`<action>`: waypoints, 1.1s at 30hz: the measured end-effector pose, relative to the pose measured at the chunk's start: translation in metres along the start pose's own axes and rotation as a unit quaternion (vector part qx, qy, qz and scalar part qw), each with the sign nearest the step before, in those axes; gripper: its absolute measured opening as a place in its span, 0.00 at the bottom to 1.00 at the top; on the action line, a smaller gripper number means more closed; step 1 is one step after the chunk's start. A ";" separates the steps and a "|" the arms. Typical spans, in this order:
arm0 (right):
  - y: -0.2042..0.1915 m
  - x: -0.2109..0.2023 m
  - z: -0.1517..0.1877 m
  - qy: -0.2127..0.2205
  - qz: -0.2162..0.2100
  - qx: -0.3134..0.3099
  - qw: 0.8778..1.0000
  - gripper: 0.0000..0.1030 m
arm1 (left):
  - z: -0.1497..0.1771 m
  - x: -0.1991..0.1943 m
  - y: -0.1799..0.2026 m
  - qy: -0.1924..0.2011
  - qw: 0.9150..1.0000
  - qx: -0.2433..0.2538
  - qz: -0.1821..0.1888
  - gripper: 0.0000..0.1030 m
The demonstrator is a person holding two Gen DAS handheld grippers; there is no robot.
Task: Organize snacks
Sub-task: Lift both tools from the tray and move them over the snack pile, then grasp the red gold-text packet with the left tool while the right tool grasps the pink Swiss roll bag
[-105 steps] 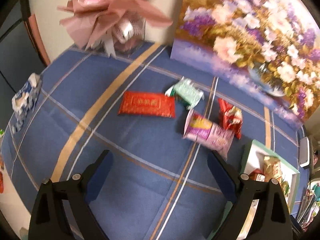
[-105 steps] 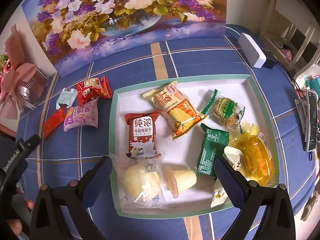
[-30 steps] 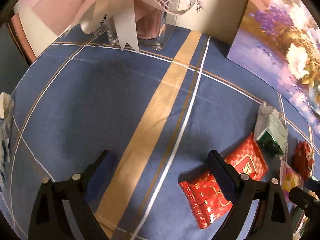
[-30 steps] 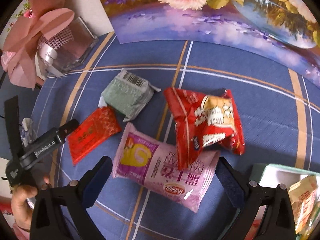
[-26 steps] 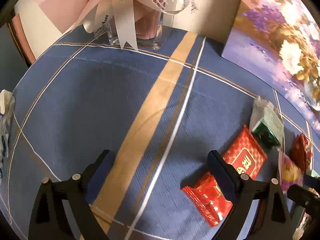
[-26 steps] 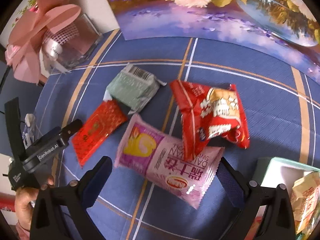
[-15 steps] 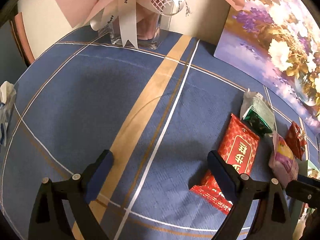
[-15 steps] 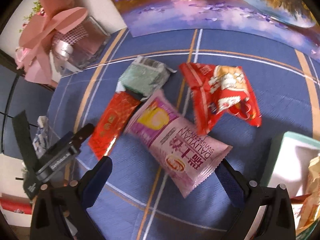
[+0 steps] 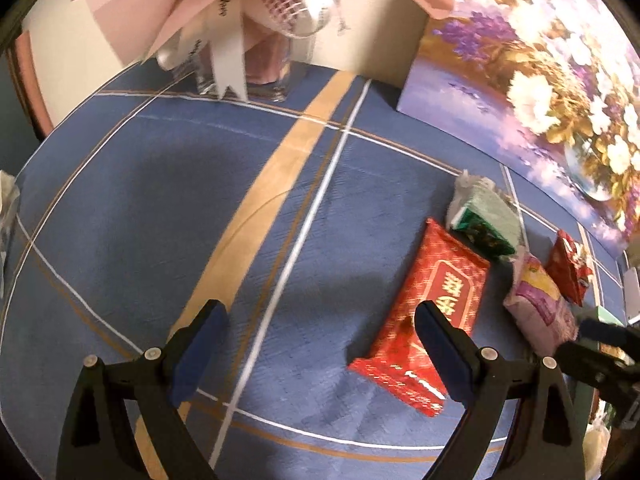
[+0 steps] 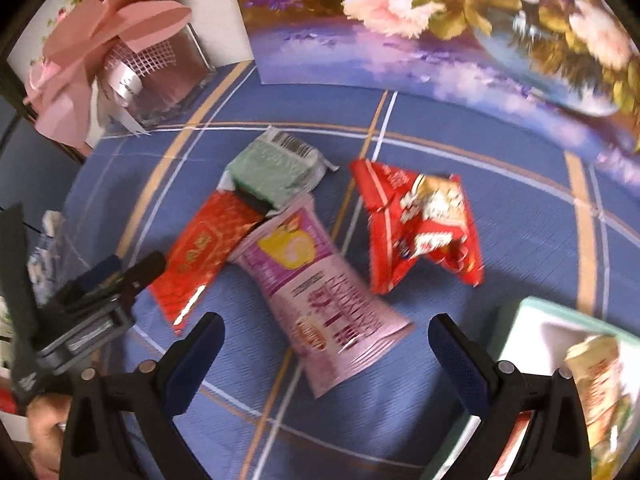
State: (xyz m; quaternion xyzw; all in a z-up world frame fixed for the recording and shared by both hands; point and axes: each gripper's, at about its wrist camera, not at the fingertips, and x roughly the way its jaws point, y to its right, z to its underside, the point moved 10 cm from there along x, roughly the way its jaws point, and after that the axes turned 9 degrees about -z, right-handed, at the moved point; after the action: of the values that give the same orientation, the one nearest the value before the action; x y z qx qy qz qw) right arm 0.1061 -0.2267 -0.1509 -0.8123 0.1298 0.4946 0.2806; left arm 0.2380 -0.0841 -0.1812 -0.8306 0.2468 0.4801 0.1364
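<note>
Several loose snacks lie on the blue tablecloth. A flat red packet (image 9: 428, 308) (image 10: 200, 256) lies just in front of my left gripper's right finger. A green packet (image 9: 486, 220) (image 10: 276, 172), a pink packet (image 10: 320, 296) (image 9: 538, 308) and a red crinkled bag (image 10: 420, 216) (image 9: 570, 268) lie close together. My left gripper (image 9: 320, 356) is open and empty, left of the red packet. My right gripper (image 10: 326, 364) is open and empty, with the pink packet's near end between its fingers. The left gripper also shows in the right wrist view (image 10: 104, 288).
A white tray with a green rim (image 10: 520, 320) holding snacks sits at the right. A flower painting (image 10: 440, 32) leans at the back. A pink bouquet in a glass vase (image 10: 120, 56) stands at the back left. A tissue pack (image 10: 48, 248) lies at the left table edge.
My right gripper has moved down and forward over the pink packet. My left gripper has swung right, so the red packet now lies closer to its right finger. Both stay open.
</note>
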 end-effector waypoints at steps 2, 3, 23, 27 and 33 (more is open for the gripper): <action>0.001 0.002 -0.005 0.001 0.020 -0.015 1.000 1.00 | -0.002 -0.001 0.006 -0.001 1.000 0.008 0.003 0.92; 0.001 0.004 -0.007 0.000 0.030 -0.024 0.999 1.00 | -0.003 -0.002 0.010 -0.001 1.000 0.012 0.006 0.92; 0.018 0.023 -0.005 -0.023 0.026 -0.029 0.999 0.92 | -0.012 0.022 0.059 -0.032 0.996 0.088 0.011 0.92; 0.014 0.022 -0.006 -0.012 0.031 -0.034 0.999 0.68 | -0.009 0.021 0.060 -0.020 0.995 0.101 0.009 0.91; 0.017 0.015 -0.006 0.006 0.022 -0.019 1.000 0.45 | -0.008 0.012 0.054 -0.002 0.996 0.088 0.024 0.62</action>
State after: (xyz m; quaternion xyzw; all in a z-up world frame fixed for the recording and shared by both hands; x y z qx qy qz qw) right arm 0.1090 -0.2433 -0.1673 -0.8176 0.1397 0.4978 0.2535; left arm 0.2195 -0.1366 -0.1867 -0.8080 0.3078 0.4617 0.1981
